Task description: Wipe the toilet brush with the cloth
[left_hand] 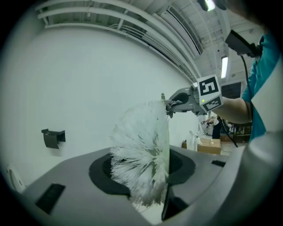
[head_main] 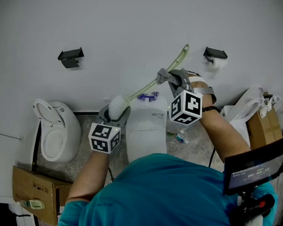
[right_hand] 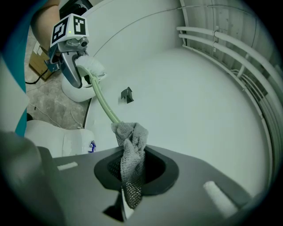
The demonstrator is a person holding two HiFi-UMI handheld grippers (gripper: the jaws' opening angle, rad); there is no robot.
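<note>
My left gripper has its fingers clamped on the toilet brush at the bristle head. At 2 o'clock from it, my right gripper has its fingers pinching the cloth against the handle. Mid-wipe, I judge. Next: slide the cloth along the handle with steady pressure.

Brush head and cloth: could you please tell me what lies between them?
Only the bare pale-green handle runs from the brush head to the cloth, clearest in the right gripper view.
</note>
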